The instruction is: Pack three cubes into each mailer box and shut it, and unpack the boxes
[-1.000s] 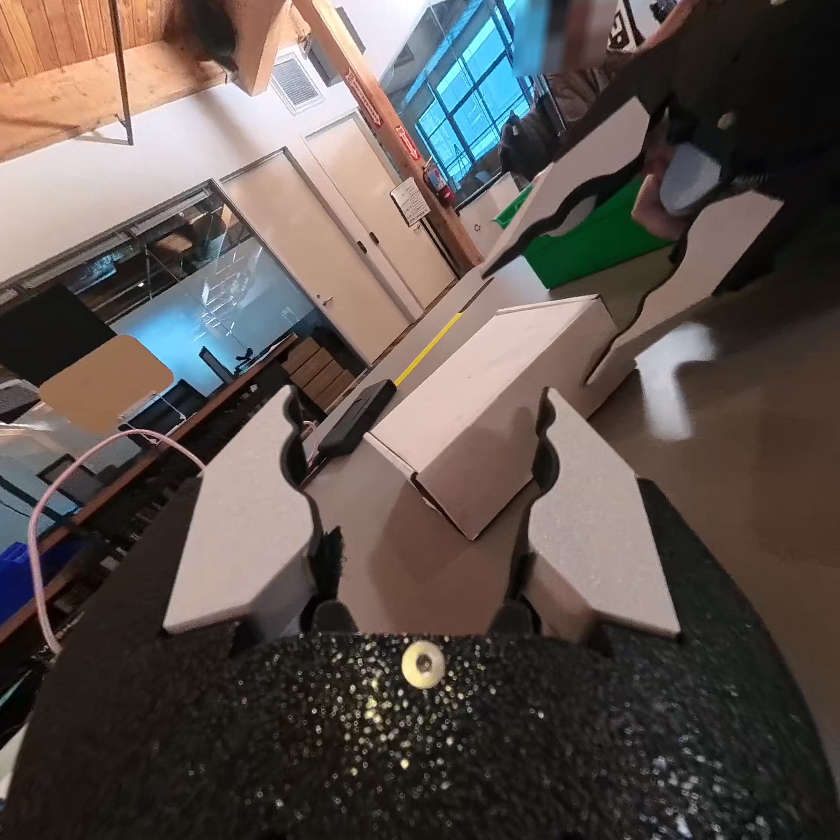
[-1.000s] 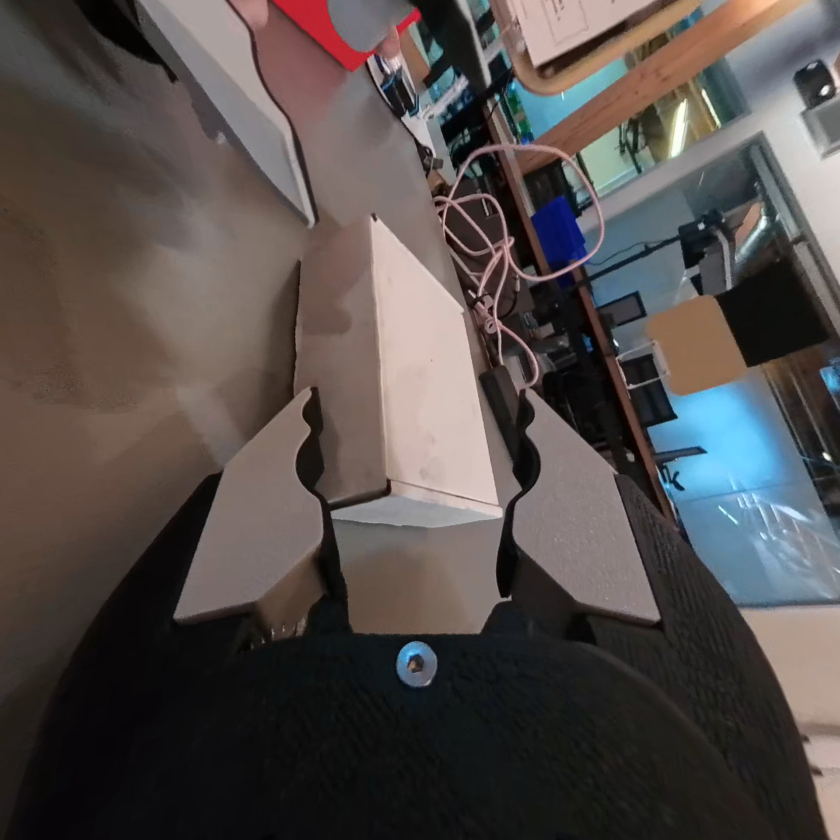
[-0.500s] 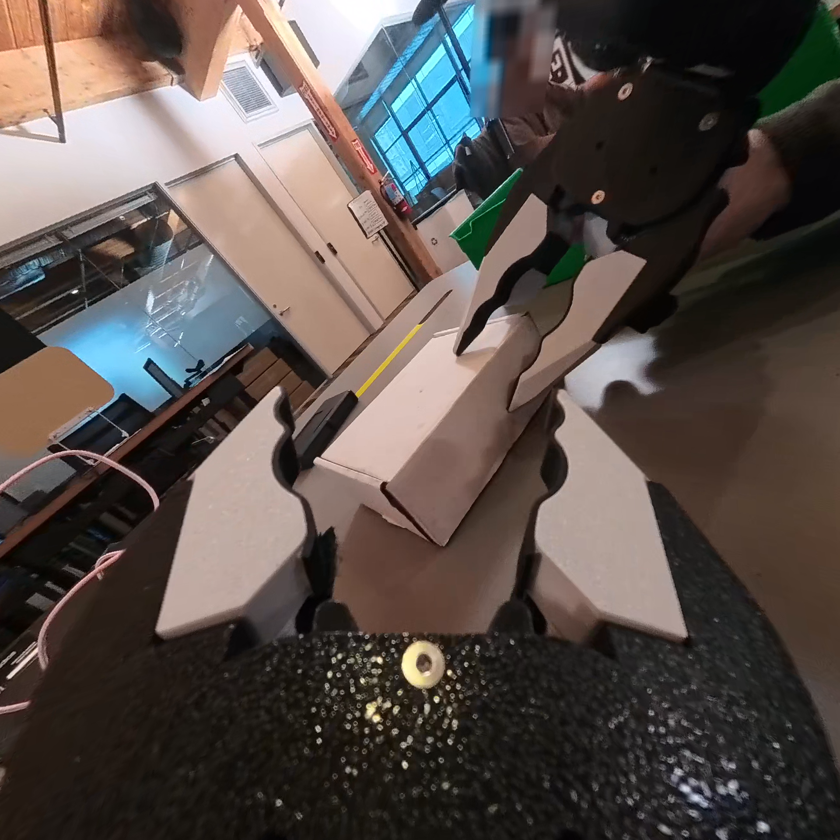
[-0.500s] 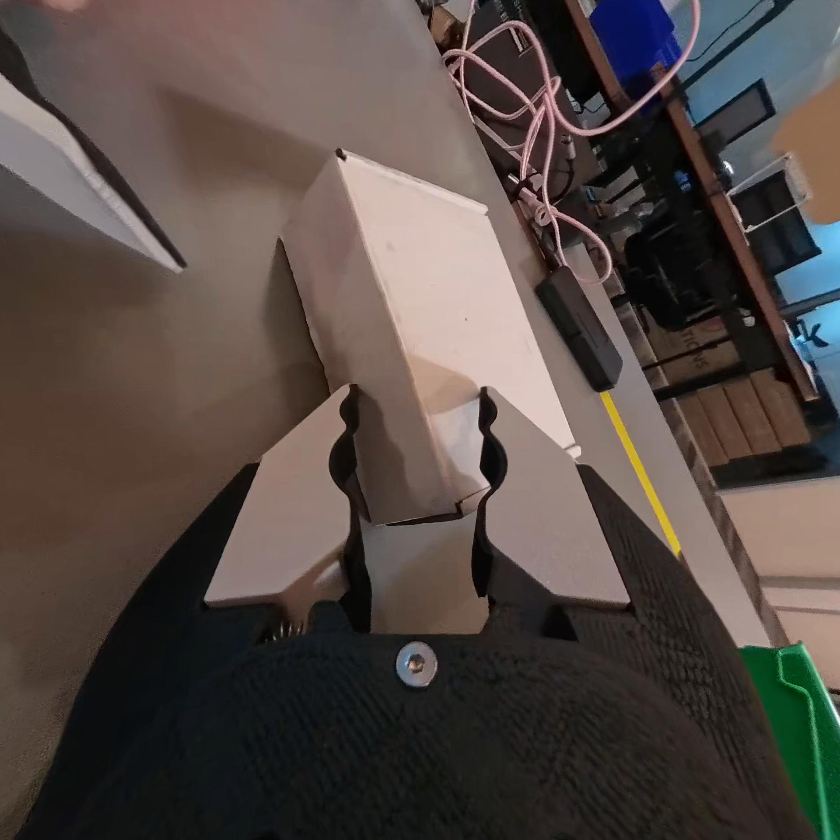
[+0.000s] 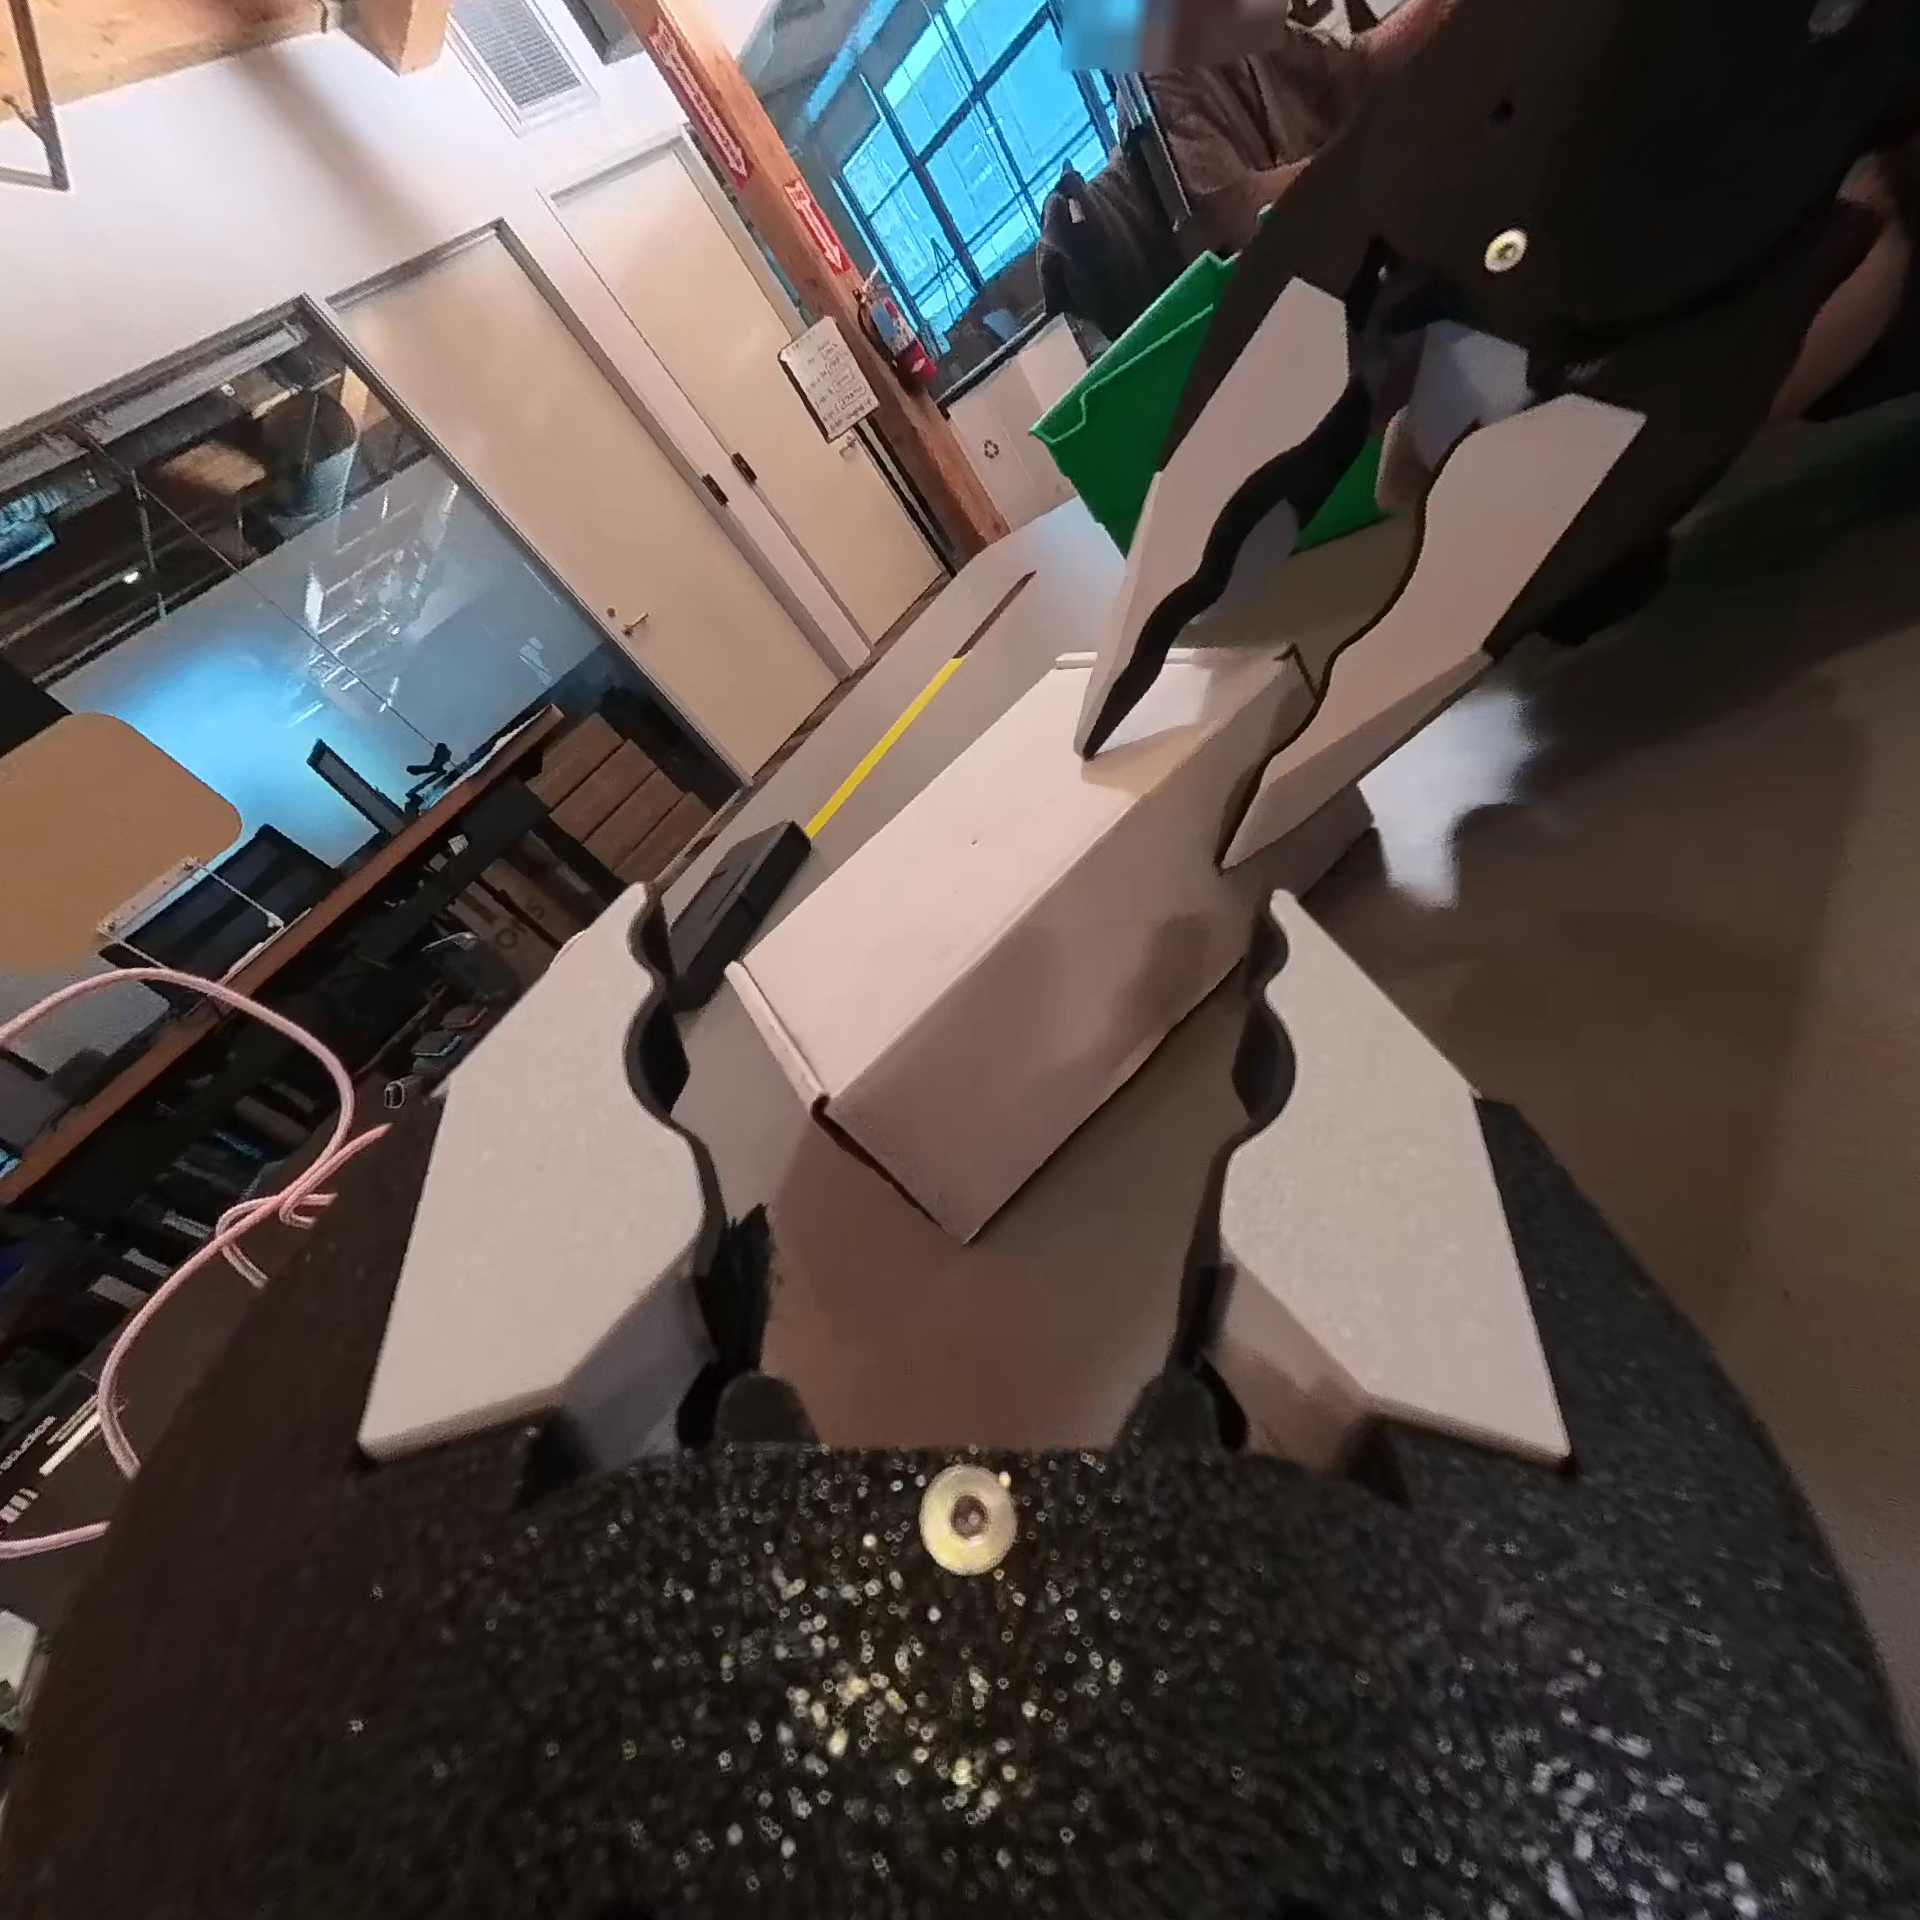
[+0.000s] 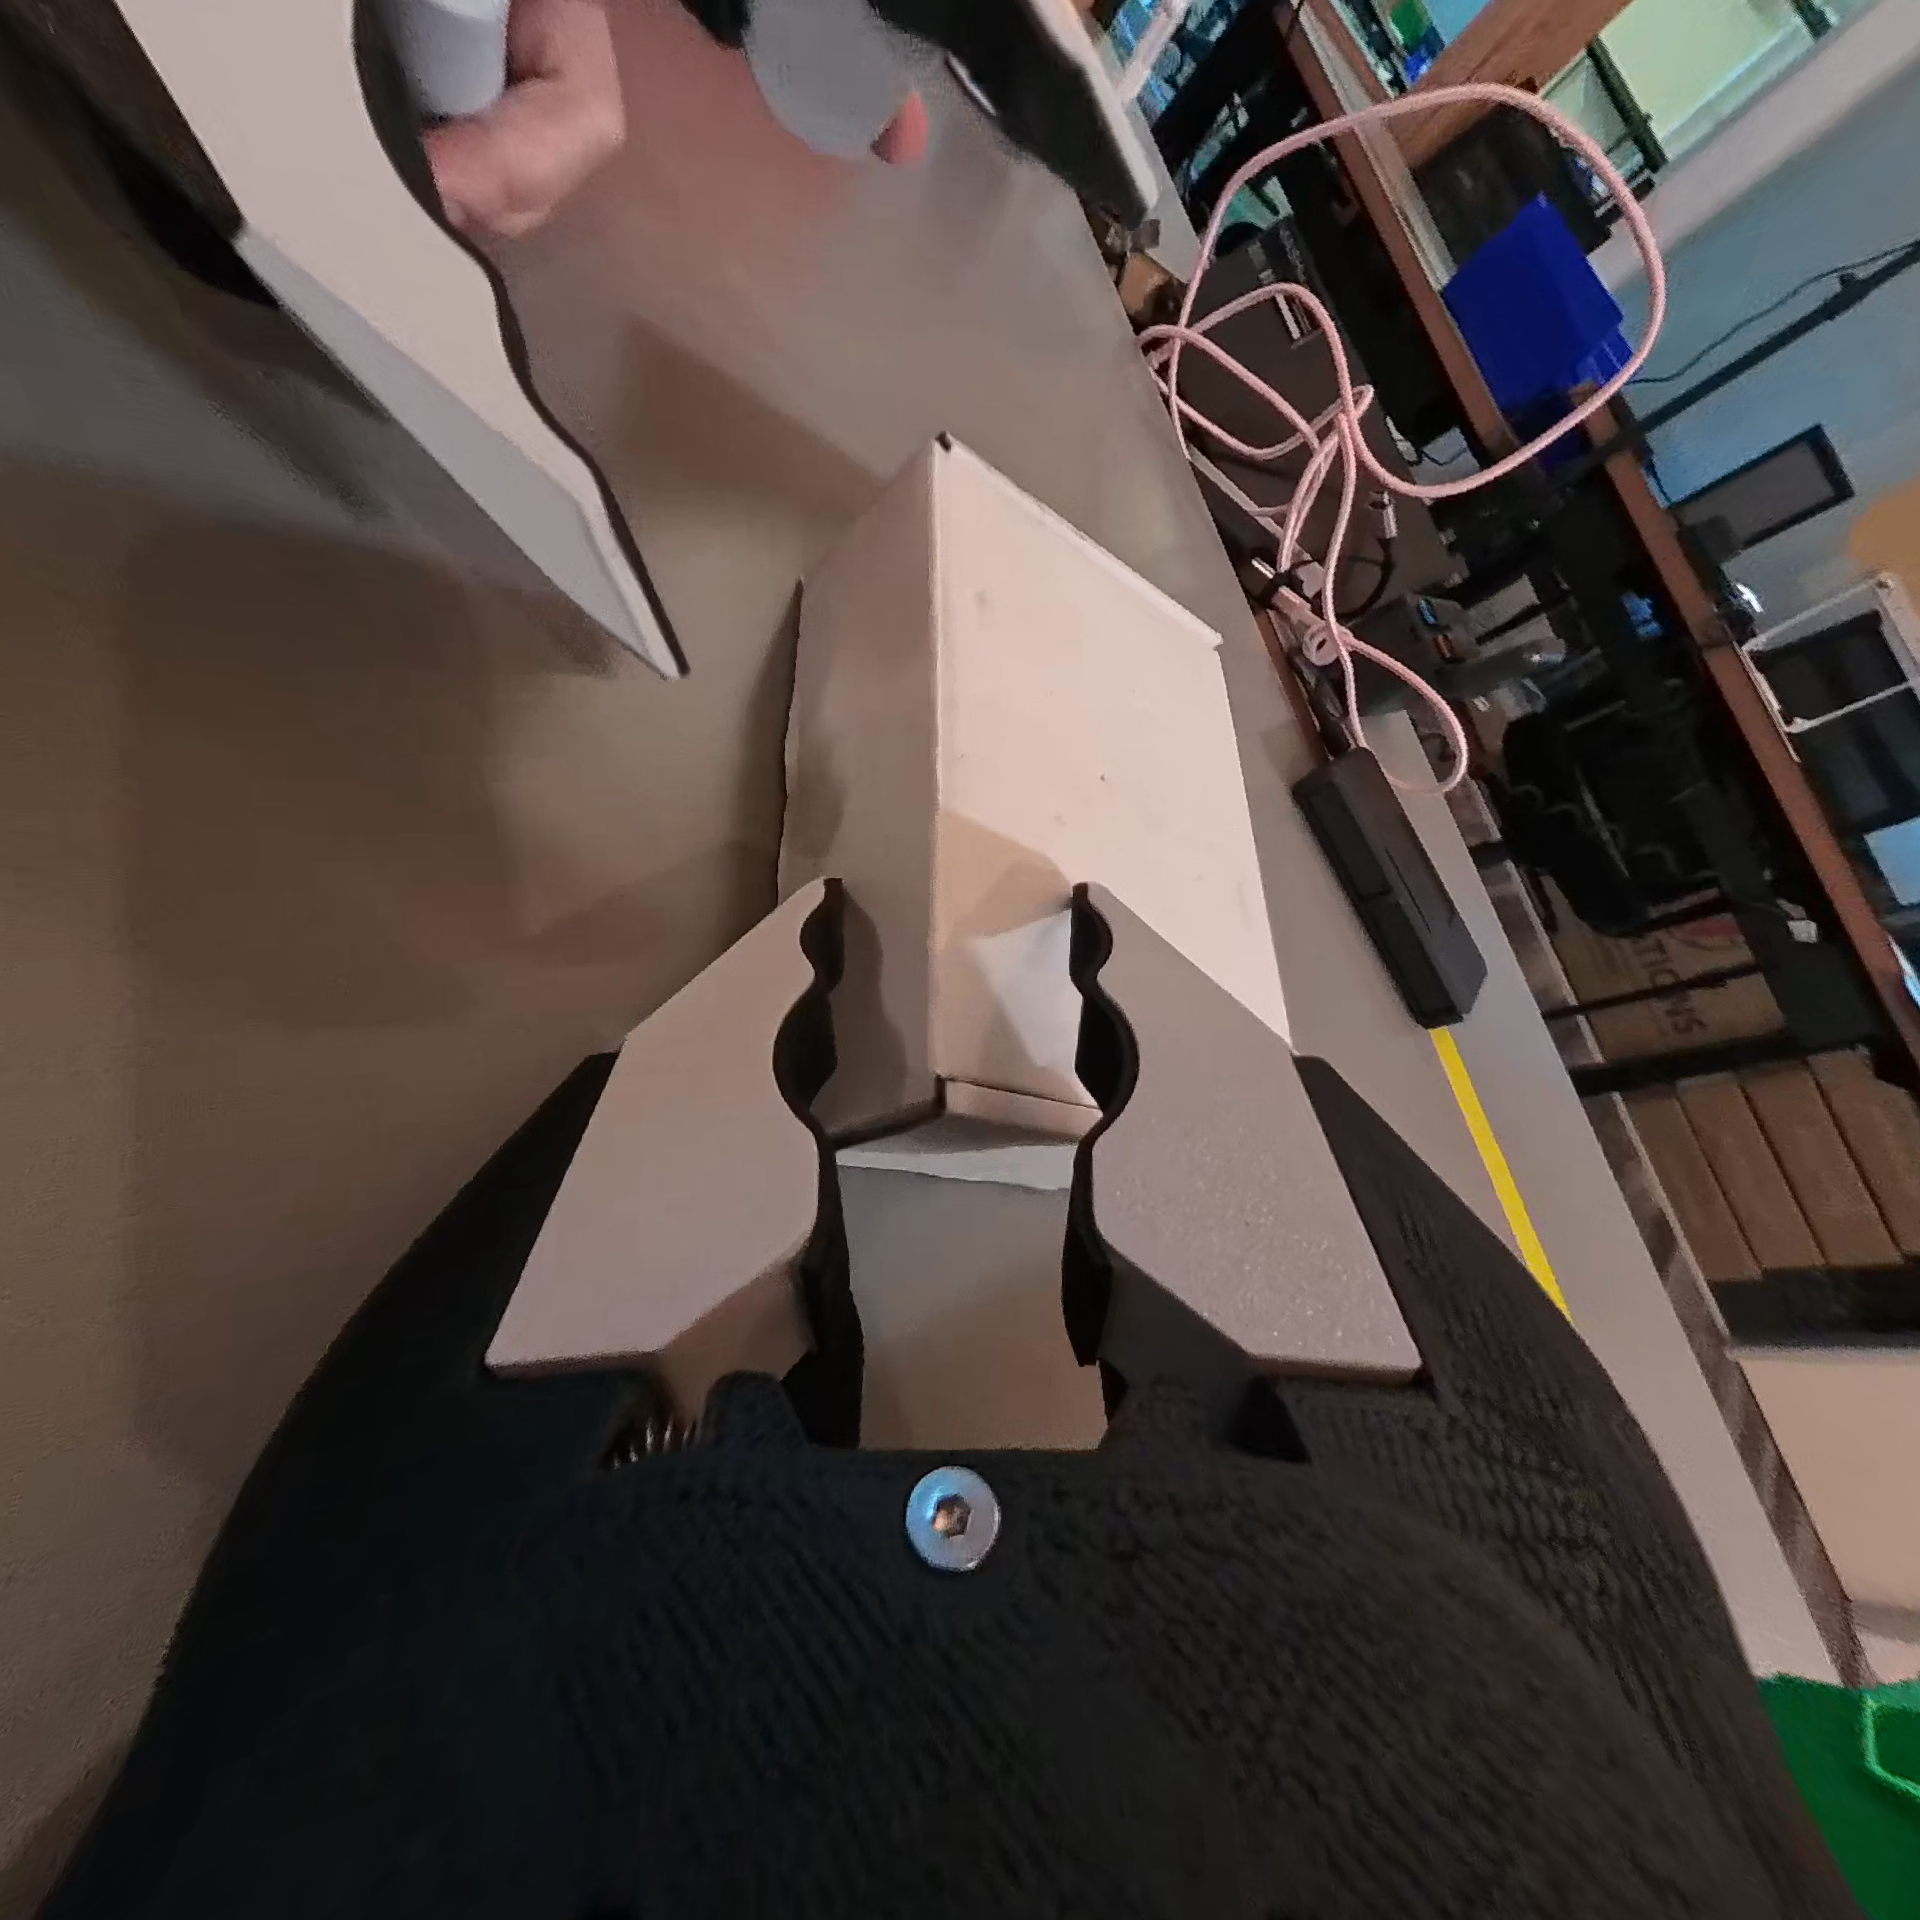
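Two grippers at a closed white mailer box [image 5: 997, 935] on a table [image 5: 1558, 1039].
My right gripper [image 6: 951, 904] clamps one corner of it; my left gripper [image 5: 951, 925] gapes wide, the box just ahead.

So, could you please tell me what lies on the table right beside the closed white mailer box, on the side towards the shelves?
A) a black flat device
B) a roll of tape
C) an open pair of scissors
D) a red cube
A: a black flat device lies on the table next to the white mailer box, also seen in the right wrist view.
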A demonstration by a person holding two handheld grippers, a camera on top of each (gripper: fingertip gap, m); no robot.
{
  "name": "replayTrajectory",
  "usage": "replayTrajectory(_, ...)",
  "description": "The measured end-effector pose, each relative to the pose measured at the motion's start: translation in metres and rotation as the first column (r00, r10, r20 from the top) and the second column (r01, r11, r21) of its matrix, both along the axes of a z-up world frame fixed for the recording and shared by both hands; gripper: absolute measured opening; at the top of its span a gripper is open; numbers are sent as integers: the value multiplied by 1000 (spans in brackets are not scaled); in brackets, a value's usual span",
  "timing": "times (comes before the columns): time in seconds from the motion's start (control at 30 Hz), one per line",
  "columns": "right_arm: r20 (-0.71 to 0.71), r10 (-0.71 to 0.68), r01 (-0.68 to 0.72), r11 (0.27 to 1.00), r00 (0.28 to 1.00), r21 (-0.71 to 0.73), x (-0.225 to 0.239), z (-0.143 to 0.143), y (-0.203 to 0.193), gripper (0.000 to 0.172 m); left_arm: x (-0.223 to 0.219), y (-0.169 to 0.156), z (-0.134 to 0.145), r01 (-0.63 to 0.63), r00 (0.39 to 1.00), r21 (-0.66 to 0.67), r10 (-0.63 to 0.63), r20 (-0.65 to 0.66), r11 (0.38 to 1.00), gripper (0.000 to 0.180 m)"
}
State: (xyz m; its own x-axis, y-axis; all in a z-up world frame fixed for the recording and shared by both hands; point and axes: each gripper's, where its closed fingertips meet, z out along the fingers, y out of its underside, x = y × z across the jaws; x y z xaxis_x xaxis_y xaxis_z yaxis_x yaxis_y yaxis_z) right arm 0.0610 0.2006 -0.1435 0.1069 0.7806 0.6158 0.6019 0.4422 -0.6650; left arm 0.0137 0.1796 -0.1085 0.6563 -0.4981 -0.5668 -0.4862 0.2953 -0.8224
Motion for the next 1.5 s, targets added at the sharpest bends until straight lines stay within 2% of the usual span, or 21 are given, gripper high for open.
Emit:
replayTrajectory(0.2, 1, -1, 1, 1000, 1000, -3, -1, 0, 0, 43, 2, -1, -2, 4, 999, 22, -3, -38, 1000, 104)
replayTrajectory(0.53, 11, 2, -3, 999, 1000, 35, -1, 2, 0, 45, -2, 1, -1, -10, 1000, 15, 10, -19, 1000, 106)
replayTrajectory(0.6, -5, 0, 1, 999, 1000, 45, -3, 5, -1, 59, -2, 1, -1, -8, 1000, 15, 8, -22, 1000, 106)
replayTrajectory(0.73, -44, -81, 80, 997, 996, -15, -4, 9, 8, 104, -1, 1, -2, -4, 1000, 14, 5, -27, 1000, 105)
replayTrajectory(0.9, -64, -92, 82, 985, 994, -150, -14, 23, 10, 118, 0, 2, 3, -1, 1000, 30, 1, 0, 1000, 106)
replayTrajectory(1.03, 133, -107, 137, 962, 985, -236, -25, 21, 27, 152, -5, -1, 14, -6, 999, 69, 3, 36, 998, 107)
replayTrajectory(1.07, 178, -97, 143, 954, 979, -263, -28, 20, 31, 155, -6, -2, 16, -6, 999, 75, 3, 41, 997, 107)
replayTrajectory(1.23, 277, 0, 136, 873, 961, -469, -49, 10, 37, 142, -16, 3, 22, -58, 993, 51, 53, 102, 997, 106)
replayTrajectory(1.4, 430, 15, 234, 822, 903, -519, -40, -13, 48, 145, -29, 7, 28, -85, 982, 16, 81, 170, 996, 108)
replayTrajectory(1.47, 483, 33, 268, 799, 875, -539, -31, -23, 47, 138, -30, 6, 30, -82, 982, 24, 76, 171, 996, 108)
replayTrajectory(1.5, 498, 50, 274, 785, 866, -555, -27, -27, 44, 128, -30, 6, 31, -82, 982, 29, 75, 173, 996, 108)
